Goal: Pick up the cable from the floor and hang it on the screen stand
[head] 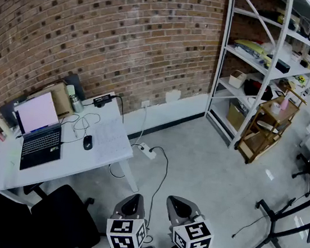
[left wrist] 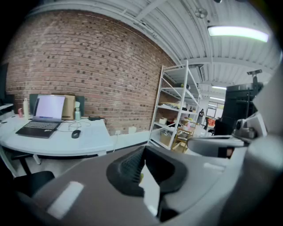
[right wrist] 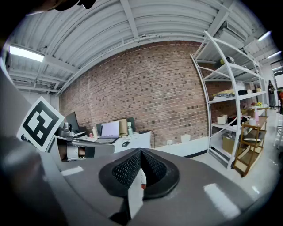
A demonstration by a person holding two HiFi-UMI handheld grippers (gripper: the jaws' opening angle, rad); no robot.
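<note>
Approach is judged to be the step in hand, since nothing of the task is gripped yet. A thin dark cable (head: 247,226) is seen lying on the floor well ahead of the jaws and off to their right, with its far end just beside the feet of the black screen stand (head: 275,223). A second dark lead, run from a white power strip (head: 146,150), lies on the floor directly ahead of the jaws, and which of the two is meant cannot be told. For the step to be done well, one pair of jaws should be opened before the floor is reached, brought down over a free stretch of cable rather than its tip, and closed across it, so that slack is left for draping. The left gripper (left wrist: 141,168) is held with its jaws closed, pad against pad, and nothing is caught between them. The right gripper (right wrist: 140,168) is likewise closed on nothing. Both are held low and side by side, well apart from either cable.
</note>
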